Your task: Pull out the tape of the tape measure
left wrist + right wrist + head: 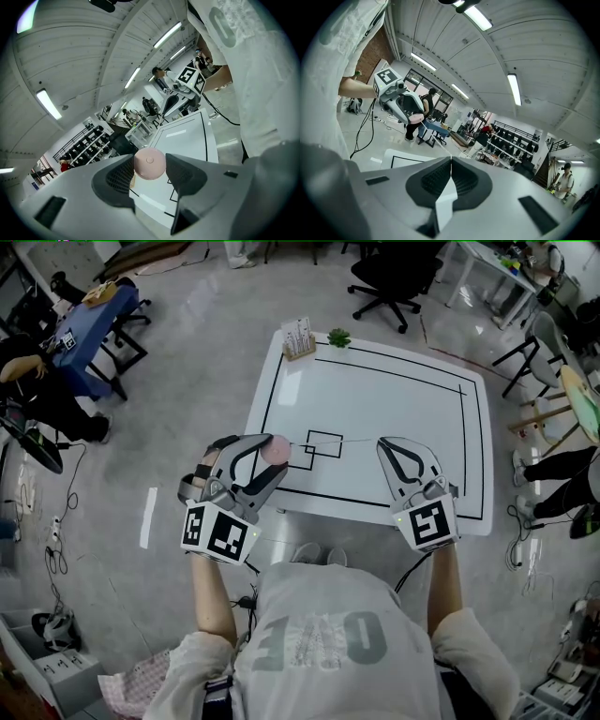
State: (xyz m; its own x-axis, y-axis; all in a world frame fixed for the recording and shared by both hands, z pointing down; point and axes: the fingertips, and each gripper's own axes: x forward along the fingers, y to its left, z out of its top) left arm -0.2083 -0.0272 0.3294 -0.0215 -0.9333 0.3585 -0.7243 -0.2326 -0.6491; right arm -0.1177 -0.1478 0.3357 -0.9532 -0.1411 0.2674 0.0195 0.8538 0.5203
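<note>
The left gripper (278,457) is pinching a round, smooth pink tape measure (276,448) between its ribbed dark pads, its grey moulded jaws standing apart by the width of the case. The right gripper (384,444) is pressing its jaws flat together on the end of the thin pale tape (436,139), which is running as a fine straight line from the closed pads leftward to the pink case. Each gripper is carrying a cube of black-and-white square markers, and bare forearms are reaching out to them from a pale grey T-shirt.

Both grippers are being held over the near part of a glossy white table (394,399) with rounded corners and black rectangular lines drawn on its top. The tape measure is sitting over the near left part, and the tape is stretching rightward from it.

At the table's far left edge, a small wooden holder of white cards (298,338) is standing beside a little green plant (338,337). Farther off, a black office chair (389,282) is resting on the shiny grey floor.
</note>
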